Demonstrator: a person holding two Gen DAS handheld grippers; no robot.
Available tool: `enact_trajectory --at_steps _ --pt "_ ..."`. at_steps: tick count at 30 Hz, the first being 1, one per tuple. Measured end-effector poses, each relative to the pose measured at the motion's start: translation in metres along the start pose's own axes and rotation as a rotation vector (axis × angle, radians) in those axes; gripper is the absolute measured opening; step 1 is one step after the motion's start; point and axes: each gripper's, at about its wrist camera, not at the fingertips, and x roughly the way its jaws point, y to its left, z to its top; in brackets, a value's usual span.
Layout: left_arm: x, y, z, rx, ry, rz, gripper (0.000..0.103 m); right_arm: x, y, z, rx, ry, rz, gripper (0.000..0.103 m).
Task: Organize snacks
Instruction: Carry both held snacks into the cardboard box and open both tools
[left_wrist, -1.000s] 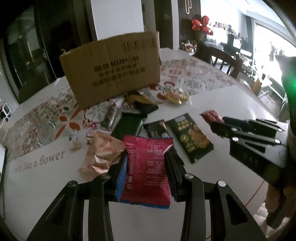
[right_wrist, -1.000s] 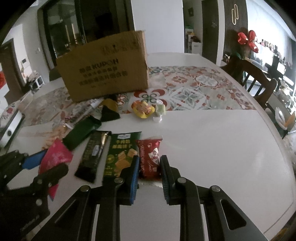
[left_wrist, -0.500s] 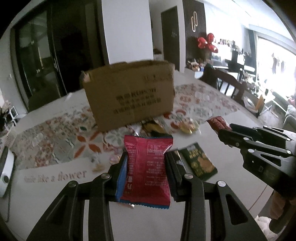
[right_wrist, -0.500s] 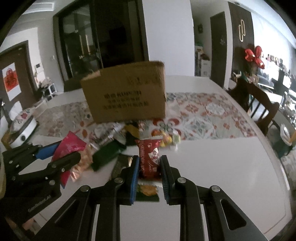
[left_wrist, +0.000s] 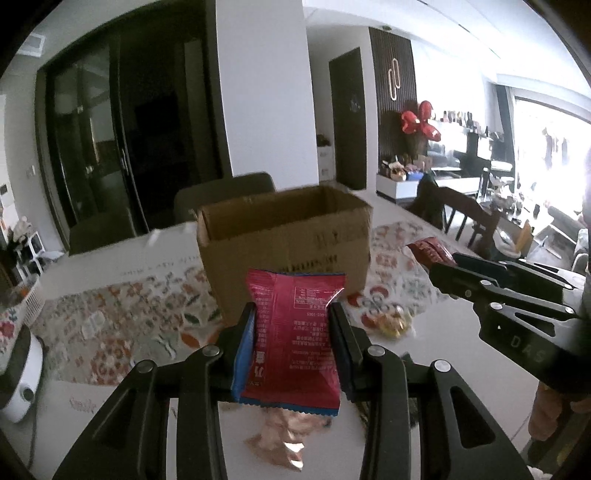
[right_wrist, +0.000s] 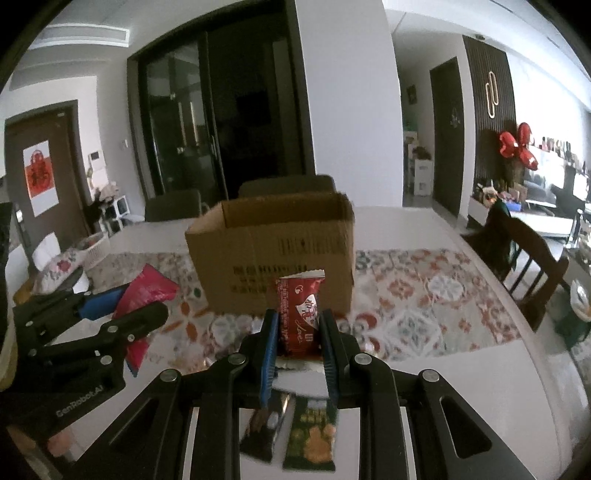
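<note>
Now, on your left side, your left tool (left_wrist: 291, 328) is clamped partway closed on a pink-red snack packet (left_wrist: 295, 339), which stands upright between the pads, lifted clear of the counter (left_wrist: 436, 354); in the right wrist view the same tool (right_wrist: 122, 314) shows at the left edge with the pink packet (right_wrist: 147, 291) sticking out of it. Below that packet, a crinkled copper-coloured wrapper (left_wrist: 280, 439) lies on the counter. Straight ahead of both tools stands the open cardboard box (right_wrist: 273, 258) on a flowered runner (right_wrist: 406, 306), its top open. Your right tool (right_wrist: 298, 334) is squeezed almost fully together on a small red snack packet (right_wrist: 300, 314), also held upright and raised in front of the box wall. Beneath it, a dark bar wrapper (right_wrist: 262, 432) and a green cracker packet (right_wrist: 314, 435) lie side by side on the counter. Further right, a wooden chair (right_wrist: 524, 266) stands at the counter's edge.
</note>
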Motion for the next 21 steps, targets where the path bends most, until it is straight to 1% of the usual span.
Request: enact_trajectory --at_steps 7,13,16,21 --pt "0.009 0.014 0.030 -0.010 -0.036 0.017 0.037 0.016 0.000 0.030 0.007 -0.051 0.013 0.023" --pt "0.026 0.026 0.057 -0.022 -0.041 0.022 0.037 0.031 0.000 0.058 0.001 -0.094 0.021 0.023" --pt "0.035 0.032 0.072 -0.021 -0.056 0.040 0.037 0.043 0.002 0.075 -0.009 -0.103 0.028 0.023" --pt "0.056 0.043 0.093 -0.011 -0.055 0.050 0.037 0.066 0.001 0.095 -0.022 -0.081 0.041 0.023"
